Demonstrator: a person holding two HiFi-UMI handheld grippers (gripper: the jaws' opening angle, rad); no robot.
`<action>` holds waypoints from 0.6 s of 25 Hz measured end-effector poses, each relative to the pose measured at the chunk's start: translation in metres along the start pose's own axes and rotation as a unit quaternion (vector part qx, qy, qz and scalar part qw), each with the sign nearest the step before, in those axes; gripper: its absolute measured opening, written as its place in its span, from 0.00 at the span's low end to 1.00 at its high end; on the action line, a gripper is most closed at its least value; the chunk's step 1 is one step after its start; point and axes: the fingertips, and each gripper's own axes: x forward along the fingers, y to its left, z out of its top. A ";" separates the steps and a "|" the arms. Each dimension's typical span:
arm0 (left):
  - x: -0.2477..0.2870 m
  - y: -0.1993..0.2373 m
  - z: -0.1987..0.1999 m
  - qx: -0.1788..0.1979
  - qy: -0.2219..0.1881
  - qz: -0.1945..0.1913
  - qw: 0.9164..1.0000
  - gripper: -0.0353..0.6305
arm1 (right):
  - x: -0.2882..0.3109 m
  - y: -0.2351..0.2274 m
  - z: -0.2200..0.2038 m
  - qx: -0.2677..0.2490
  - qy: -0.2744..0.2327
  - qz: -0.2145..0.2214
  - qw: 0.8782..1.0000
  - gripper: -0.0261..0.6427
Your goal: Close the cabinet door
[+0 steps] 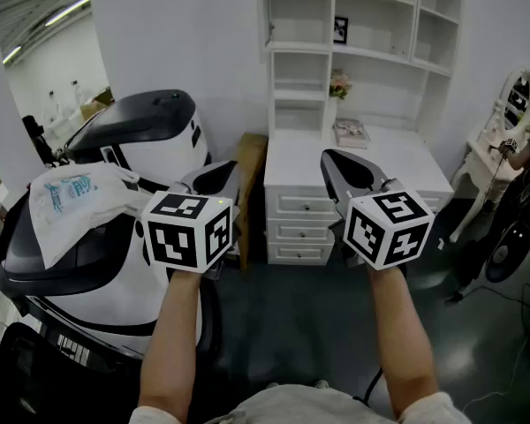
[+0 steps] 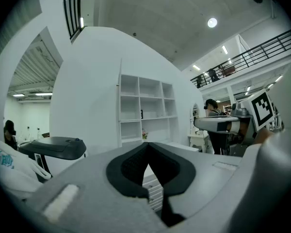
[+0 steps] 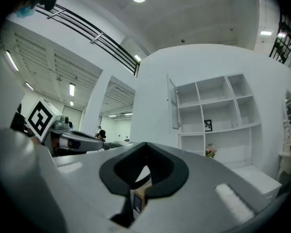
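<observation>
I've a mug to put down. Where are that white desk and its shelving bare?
The desk top is bare left and right of the magazine. The cubbies look empty, save the one with the picture frame. Crowded: the back middle, where the flowers stand by the magazine.

Cool, even light; strong fisheye distortion

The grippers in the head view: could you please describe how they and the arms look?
Both are grey-and-black, tapering two-jaw tools. The left gripper and right gripper each carry a white cube with black square markers. Forearms are bare, and light sleeves show below.
</observation>
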 end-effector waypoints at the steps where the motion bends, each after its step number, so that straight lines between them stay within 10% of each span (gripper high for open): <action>1: -0.001 0.002 0.000 -0.001 0.000 0.002 1.000 0.06 | 0.001 0.001 0.000 0.002 -0.003 -0.001 1.000 0.04; 15: 0.006 0.019 0.004 -0.004 -0.011 -0.005 1.000 0.06 | 0.022 0.009 -0.004 -0.001 -0.004 0.003 1.000 0.11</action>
